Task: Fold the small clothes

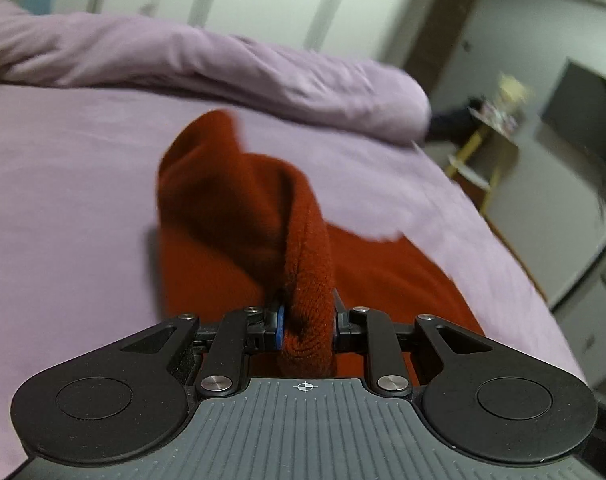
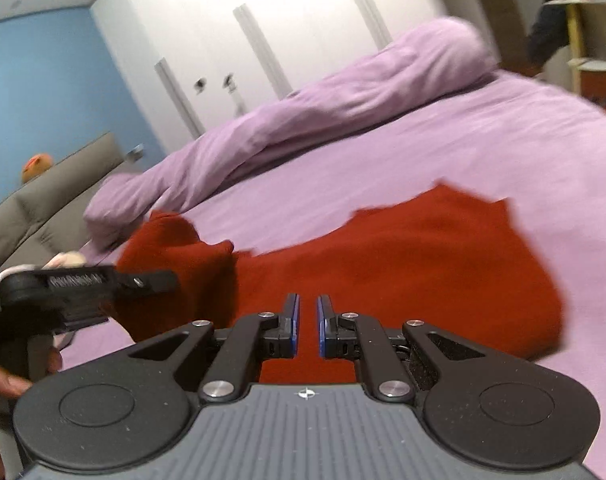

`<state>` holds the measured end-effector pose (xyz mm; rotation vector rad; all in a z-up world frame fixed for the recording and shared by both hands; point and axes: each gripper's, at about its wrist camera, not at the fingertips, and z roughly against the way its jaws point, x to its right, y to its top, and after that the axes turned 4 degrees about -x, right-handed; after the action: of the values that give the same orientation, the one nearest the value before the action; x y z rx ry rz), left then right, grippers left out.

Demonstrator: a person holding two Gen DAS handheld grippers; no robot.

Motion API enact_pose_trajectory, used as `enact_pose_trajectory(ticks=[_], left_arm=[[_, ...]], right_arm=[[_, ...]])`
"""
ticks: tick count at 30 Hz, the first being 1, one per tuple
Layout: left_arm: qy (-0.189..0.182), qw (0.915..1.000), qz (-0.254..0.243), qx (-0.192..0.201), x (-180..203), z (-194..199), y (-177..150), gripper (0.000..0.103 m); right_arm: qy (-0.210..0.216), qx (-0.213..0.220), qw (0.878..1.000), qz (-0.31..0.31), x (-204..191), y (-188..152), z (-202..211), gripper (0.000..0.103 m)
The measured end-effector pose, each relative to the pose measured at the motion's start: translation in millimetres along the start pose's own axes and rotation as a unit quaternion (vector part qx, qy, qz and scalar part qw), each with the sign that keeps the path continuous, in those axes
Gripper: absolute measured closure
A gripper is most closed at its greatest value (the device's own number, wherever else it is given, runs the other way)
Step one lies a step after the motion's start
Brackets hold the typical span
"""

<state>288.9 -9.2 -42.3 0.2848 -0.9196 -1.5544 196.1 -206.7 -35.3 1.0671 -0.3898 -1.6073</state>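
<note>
Sleeve, I think (blurred), of red garment (image 1: 303, 240) pinched in my left claw (image 1: 307, 320), lifted to fold over the body lying on purple bed (image 2: 463, 140). Right claw (image 2: 308, 324) hovers above, parted, holding nothing.

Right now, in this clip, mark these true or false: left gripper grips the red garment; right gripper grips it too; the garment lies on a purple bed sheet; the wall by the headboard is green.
1. The left gripper grips the red garment: true.
2. The right gripper grips it too: false; its jaws stand slightly apart, holding nothing.
3. The garment lies on a purple bed sheet: true.
4. The wall by the headboard is green: false; blue.
</note>
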Motion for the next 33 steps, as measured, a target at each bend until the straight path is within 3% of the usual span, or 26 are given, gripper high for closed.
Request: enact_pose_trajectory(ticks=[2,5,6,7,10,12,13,15,18,22,24,28,29,30,33], left_arm=[[0.005,0.9996,-0.011,-0.024,12.4,-21.9,-11.9,0.079],[0.001,0.9986,-0.024,-0.047,21.0,-38.7,-30.6,0.067],[-0.010,0.9984,-0.036,-0.041,23.6,-34.0,-33.1,0.056],[-0.027,0.9977,-0.043,-0.044,24.5,-28.1,-33.0,0.052],[-0.076,0.9950,-0.034,-0.055,14.1,-4.0,-34.5,0.049],[-0.080,0.9955,-0.021,-0.047,1.9,15.3,-36.7,0.049],[-0.072,0.9965,-0.014,-0.040,-4.8,23.5,-38.1,0.049],[-0.032,0.9992,-0.002,-0.025,-18.1,32.6,-39.4,0.049],[0.013,0.9995,0.014,-0.025,-34.3,32.5,-40.2,0.051],[0.016,0.9986,0.035,-0.037,-44.3,26.6,-39.2,0.051],[0.019,0.9987,0.026,-0.040,-43.1,24.2,-40.4,0.050],[0.022,0.9981,0.030,-0.050,-42.9,19.7,-43.7,0.049],[0.023,0.9979,0.035,-0.050,-44.1,20.4,-44.6,0.049],[0.024,0.9979,0.037,-0.048,-44.3,19.3,-43.9,0.049],[0.030,0.9984,0.037,-0.032,-45.6,22.8,-43.4,0.045]], right_arm=[[-0.017,0.006,1.000,-0.008,14.0,-0.3,6.5,0.094],[-0.031,-0.006,0.999,-0.010,21.4,-1.9,4.6,0.094],[-0.033,-0.010,0.999,-0.009,22.7,-2.5,3.5,0.094],[-0.032,-0.013,0.999,-0.008,26.4,-3.3,5.7,0.094],[-0.029,-0.020,0.999,-0.003,23.9,-2.9,2.4,0.094],[-0.019,-0.026,0.999,-0.005,17.2,-0.1,-2.2,0.094],[-0.011,-0.032,0.999,-0.004,13.1,2.5,-6.0,0.092],[0.006,-0.047,0.999,-0.002,3.6,5.7,-16.5,0.076],[0.018,-0.062,0.998,0.010,-13.3,4.1,-31.6,0.072],[0.023,-0.070,0.996,0.046,-32.4,2.1,-49.2,0.069],[0.021,-0.089,0.994,0.053,-32.4,2.8,-61.9,0.059],[0.047,-0.131,0.990,0.025,-22.1,1.7,-85.4,0.063],[0.048,-0.132,0.990,0.027,-20.9,-0.2,-87.6,0.082],[0.053,-0.134,0.989,0.030,-19.8,-1.4,-89.2,0.093],[0.065,-0.109,0.992,0.018,-14.8,-1.7,-73.9,0.094]])
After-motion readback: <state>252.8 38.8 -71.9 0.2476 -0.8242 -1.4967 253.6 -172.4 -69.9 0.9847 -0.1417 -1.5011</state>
